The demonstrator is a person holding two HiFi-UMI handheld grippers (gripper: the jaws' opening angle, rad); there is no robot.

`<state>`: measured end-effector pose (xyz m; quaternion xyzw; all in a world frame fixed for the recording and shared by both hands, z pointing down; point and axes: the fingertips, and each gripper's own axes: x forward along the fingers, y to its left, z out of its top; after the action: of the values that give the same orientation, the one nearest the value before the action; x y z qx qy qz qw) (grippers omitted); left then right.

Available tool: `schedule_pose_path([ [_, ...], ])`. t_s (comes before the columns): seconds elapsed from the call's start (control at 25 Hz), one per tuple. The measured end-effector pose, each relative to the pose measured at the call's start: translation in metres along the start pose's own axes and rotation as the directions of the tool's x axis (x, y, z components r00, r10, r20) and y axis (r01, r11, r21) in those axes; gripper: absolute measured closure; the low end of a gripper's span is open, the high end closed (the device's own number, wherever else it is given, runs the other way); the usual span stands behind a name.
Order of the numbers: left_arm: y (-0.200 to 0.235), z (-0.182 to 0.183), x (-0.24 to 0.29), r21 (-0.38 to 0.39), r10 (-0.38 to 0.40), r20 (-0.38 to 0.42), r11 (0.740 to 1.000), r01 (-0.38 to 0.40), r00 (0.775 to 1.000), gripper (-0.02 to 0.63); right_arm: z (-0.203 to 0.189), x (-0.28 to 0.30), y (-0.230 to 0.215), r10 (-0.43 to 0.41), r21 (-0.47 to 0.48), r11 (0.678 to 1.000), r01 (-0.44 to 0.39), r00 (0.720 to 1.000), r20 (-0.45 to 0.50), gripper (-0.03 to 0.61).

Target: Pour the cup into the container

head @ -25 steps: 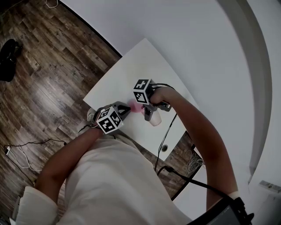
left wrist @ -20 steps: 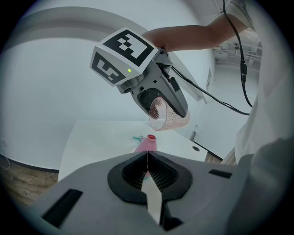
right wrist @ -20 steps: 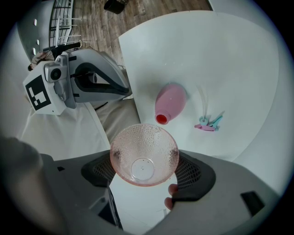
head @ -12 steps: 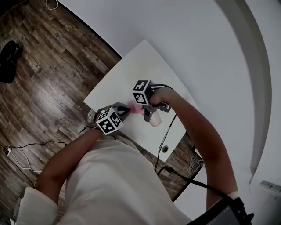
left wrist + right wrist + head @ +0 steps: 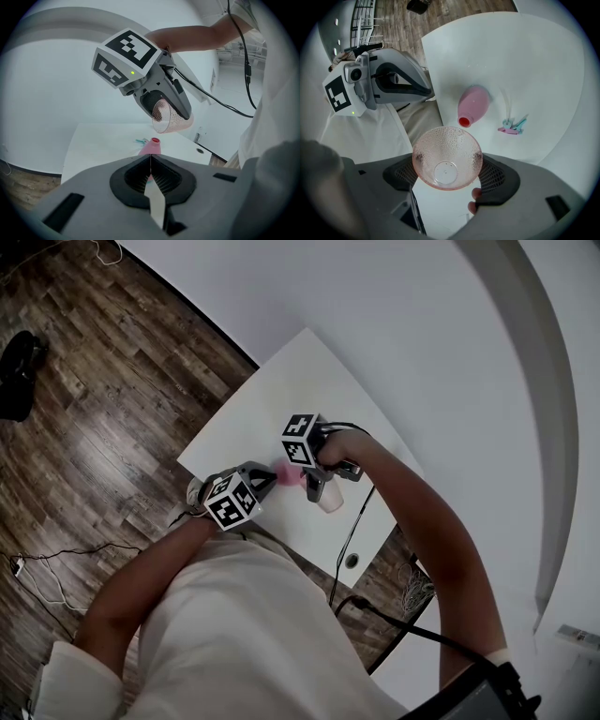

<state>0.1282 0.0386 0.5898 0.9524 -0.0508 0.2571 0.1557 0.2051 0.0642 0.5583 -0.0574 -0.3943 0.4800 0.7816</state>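
My right gripper (image 5: 447, 174) is shut on a clear pink dimpled cup (image 5: 446, 157), one pad on each side of it. Seen from the left gripper view, the cup (image 5: 166, 117) hangs tilted, mouth facing down and left, just above a pink bottle (image 5: 151, 146) with a red mouth. That bottle (image 5: 472, 104) stands upright on the white table (image 5: 525, 61). I see nothing inside the cup. My left gripper (image 5: 150, 157) is shut with nothing in it. Its tips (image 5: 431, 93) sit beside the bottle, a small gap away. In the head view both grippers flank the bottle (image 5: 286, 472).
A small teal and pink clip (image 5: 512, 125) lies on the table beyond the bottle. The table's near edge runs under my left gripper, with wooden floor (image 5: 84, 399) below. A black cable (image 5: 349, 540) hangs off the table's right side.
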Motion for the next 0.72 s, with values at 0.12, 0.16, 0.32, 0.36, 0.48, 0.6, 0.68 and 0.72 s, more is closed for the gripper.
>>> schedule_pose_path([
  [0.12,-0.0004,0.001,0.0009,0.002,-0.002,0.001,1.0,0.002,1.0,0.602,-0.0003,-0.0004,-0.0002,-0.001,-0.001,1.0,0.001,1.0,-0.001,0.198],
  [0.16,-0.001,0.0009,0.001,0.001,-0.003,0.0,1.0,0.003,1.0,0.602,-0.0002,-0.0001,-0.0003,0.0,-0.002,1.0,0.0,1.0,0.0,0.198],
  [0.32,-0.0002,0.0013,0.0009,0.002,-0.002,-0.005,1.0,0.002,1.0,0.603,-0.0007,-0.0018,-0.0012,0.0,-0.005,1.0,0.0,1.0,0.002,0.198],
  [0.36,0.0002,0.0013,0.0009,0.002,-0.001,-0.005,1.0,0.001,1.0,0.601,-0.0008,-0.0023,-0.0013,0.0,-0.004,1.0,0.0,1.0,0.002,0.198],
  [0.48,0.0007,0.0005,0.0012,0.004,-0.002,-0.008,1.0,0.002,1.0,0.601,-0.0003,-0.0022,-0.0023,-0.001,-0.004,1.0,0.001,1.0,0.003,0.198],
  [0.6,-0.0004,-0.0005,0.0017,0.007,-0.003,-0.012,1.0,0.003,1.0,0.601,-0.0004,-0.0013,-0.0023,-0.001,-0.005,1.0,0.001,1.0,0.005,0.198],
  [0.68,-0.0011,-0.0004,0.0016,0.009,-0.004,-0.014,1.0,0.004,1.0,0.603,-0.0007,-0.0013,-0.0023,-0.001,-0.007,1.0,0.001,1.0,0.006,0.198],
  [0.72,-0.0014,-0.0003,0.0018,0.01,-0.005,-0.015,1.0,0.005,1.0,0.603,-0.0011,-0.0014,-0.0024,0.0,-0.007,1.0,0.0,1.0,0.007,0.198],
])
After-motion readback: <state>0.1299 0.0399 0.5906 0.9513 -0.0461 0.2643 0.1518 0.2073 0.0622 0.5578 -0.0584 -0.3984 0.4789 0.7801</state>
